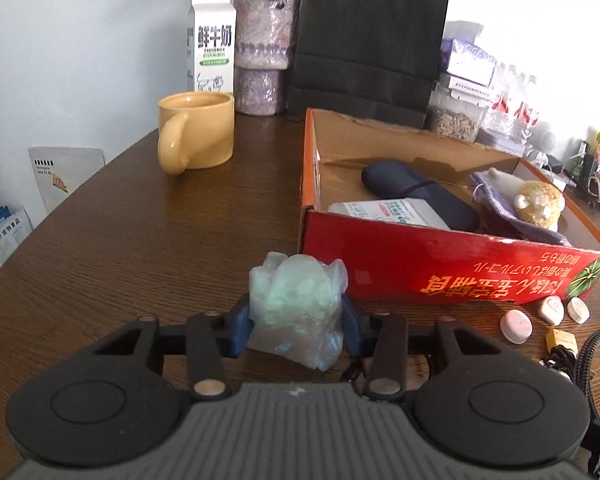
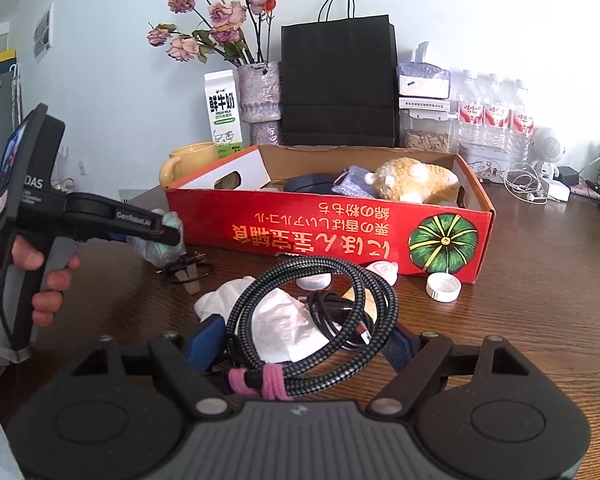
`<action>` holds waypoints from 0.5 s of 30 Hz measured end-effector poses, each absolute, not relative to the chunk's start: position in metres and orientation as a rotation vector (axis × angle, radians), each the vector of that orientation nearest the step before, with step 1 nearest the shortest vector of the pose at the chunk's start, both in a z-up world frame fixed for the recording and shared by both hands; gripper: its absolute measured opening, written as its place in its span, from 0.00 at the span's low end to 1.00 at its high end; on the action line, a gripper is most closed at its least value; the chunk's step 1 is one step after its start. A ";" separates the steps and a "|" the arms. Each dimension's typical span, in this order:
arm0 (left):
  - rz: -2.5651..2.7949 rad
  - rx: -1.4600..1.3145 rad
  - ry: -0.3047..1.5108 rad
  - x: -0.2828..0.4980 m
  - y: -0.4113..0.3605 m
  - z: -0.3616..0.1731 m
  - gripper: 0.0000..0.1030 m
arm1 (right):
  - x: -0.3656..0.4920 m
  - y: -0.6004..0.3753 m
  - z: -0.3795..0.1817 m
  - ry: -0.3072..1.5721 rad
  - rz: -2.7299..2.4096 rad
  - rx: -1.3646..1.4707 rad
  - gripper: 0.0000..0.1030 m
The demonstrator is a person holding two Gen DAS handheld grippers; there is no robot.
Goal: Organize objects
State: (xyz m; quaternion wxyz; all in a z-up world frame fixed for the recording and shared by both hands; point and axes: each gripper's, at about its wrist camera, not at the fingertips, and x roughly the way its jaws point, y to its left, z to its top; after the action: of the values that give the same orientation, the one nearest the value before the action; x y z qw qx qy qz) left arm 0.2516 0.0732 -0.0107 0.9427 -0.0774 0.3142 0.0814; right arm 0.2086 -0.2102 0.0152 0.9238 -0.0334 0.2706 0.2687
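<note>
My left gripper is shut on a crumpled pale green plastic bag and holds it above the wooden table, just left of the red cardboard box. It also shows in the right wrist view, still gripping the bag. The box holds a dark case, a white packet, a purple cloth and a yellow plush toy. My right gripper is wide open around a coiled braided cable lying over a white tissue.
A yellow mug, milk carton, vase and black paper bag stand at the back. White caps and small pieces lie before the box. Hair ties lie under the left gripper. Water bottles stand back right.
</note>
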 end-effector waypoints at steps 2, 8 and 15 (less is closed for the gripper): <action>0.172 -0.161 0.623 0.246 0.073 -0.008 0.43 | 0.210 -0.212 0.015 0.553 0.551 -0.062 0.79; 0.176 -0.181 0.578 0.229 0.076 0.003 0.43 | 0.217 -0.215 0.017 0.544 0.547 -0.047 0.79; 0.138 -0.174 0.497 0.218 0.069 0.028 0.43 | 0.223 -0.212 0.030 0.506 0.559 -0.033 0.79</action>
State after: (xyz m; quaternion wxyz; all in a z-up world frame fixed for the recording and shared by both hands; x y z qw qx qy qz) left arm 0.2177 0.0689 0.0275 0.9632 -0.0861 0.2453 0.0681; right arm 0.2232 -0.2120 0.0296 0.9296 -0.0163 0.2472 0.2729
